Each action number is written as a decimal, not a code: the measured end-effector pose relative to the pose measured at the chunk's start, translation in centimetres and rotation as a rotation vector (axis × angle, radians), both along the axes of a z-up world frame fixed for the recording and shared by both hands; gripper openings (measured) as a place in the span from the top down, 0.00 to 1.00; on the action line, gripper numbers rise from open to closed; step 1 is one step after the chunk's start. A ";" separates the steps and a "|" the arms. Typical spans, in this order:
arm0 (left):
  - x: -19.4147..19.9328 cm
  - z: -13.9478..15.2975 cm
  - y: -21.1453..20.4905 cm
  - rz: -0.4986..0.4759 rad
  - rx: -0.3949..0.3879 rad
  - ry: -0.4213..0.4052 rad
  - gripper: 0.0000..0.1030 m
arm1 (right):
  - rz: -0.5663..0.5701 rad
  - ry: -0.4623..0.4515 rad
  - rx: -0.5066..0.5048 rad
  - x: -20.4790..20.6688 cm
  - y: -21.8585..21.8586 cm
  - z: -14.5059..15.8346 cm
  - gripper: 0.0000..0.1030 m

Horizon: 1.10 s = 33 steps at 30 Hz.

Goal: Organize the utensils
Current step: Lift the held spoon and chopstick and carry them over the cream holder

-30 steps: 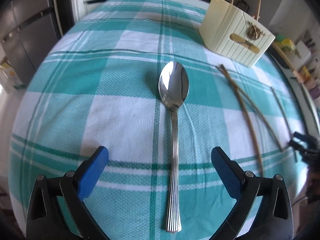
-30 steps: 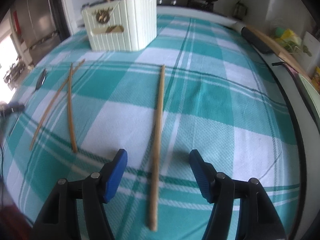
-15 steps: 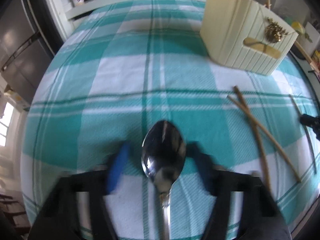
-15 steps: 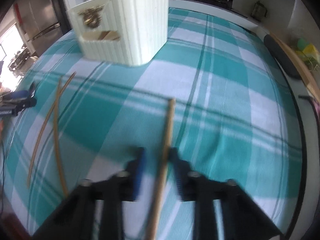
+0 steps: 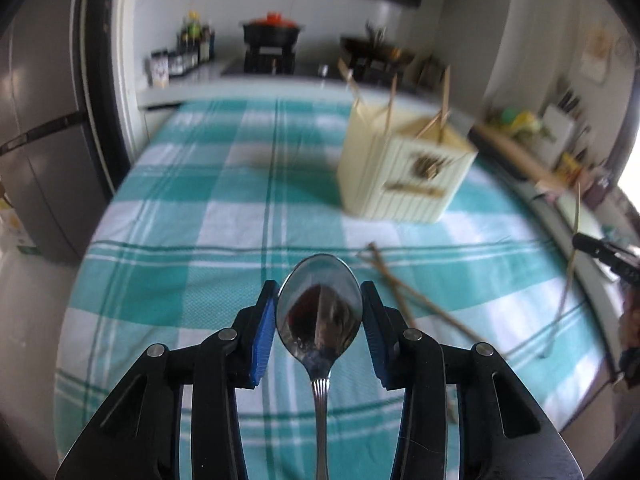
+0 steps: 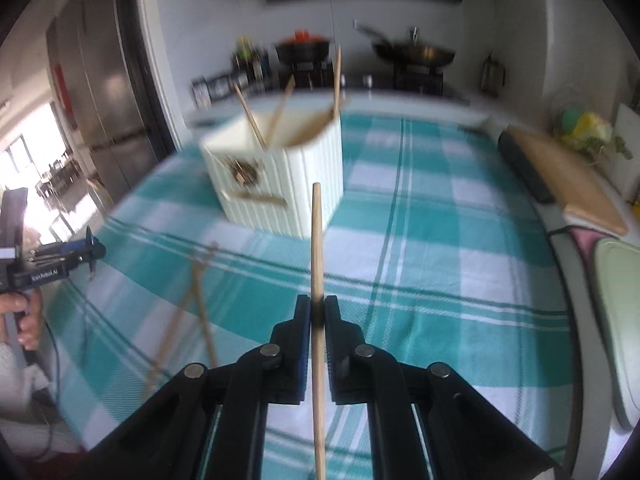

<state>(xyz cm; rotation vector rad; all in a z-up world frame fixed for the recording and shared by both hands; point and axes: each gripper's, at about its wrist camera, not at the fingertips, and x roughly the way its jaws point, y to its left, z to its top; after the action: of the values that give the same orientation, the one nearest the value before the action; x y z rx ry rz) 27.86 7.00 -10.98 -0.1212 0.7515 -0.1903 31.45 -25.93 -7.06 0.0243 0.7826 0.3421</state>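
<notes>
My left gripper is shut on a steel spoon, bowl forward, lifted above the teal checked cloth. My right gripper is shut on a wooden chopstick and holds it up, pointing at the cream ribbed utensil holder. The holder also shows in the left wrist view and has several chopsticks standing in it. Two chopsticks lie crossed on the cloth between the grippers; they also show in the right wrist view.
A wooden board and a pale green tray lie along the right table edge. A fridge stands to the left. A counter with pots lies behind the table.
Both grippers closed, the left on the spoon and the right on the chopstick, and lifted them off the cloth. Both views now tilt up toward the holder.
</notes>
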 end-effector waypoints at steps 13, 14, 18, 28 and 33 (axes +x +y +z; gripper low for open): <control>-3.7 4.5 0.4 -0.023 -0.074 -0.112 0.60 | -0.006 -0.172 0.036 -3.7 0.4 4.8 0.94; -3.5 4.8 0.3 -0.028 -0.074 -0.115 0.60 | -0.009 -0.177 0.037 -3.8 0.4 5.0 0.94; -3.0 5.3 0.3 -0.041 -0.080 -0.116 0.60 | 0.002 -0.196 0.036 -3.0 0.9 6.0 0.94; -2.1 7.1 0.8 -0.047 -0.100 -0.135 0.60 | 0.028 -0.243 0.032 -1.7 1.8 8.3 0.94; -2.0 7.2 0.6 -0.056 -0.087 -0.137 0.60 | 0.033 -0.232 0.030 -1.2 2.4 7.8 0.94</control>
<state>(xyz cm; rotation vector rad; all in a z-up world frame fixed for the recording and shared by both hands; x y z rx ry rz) 25.90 7.56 -3.78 -0.1682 0.6103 -0.2824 30.22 -23.54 0.78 0.0002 0.5485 0.3803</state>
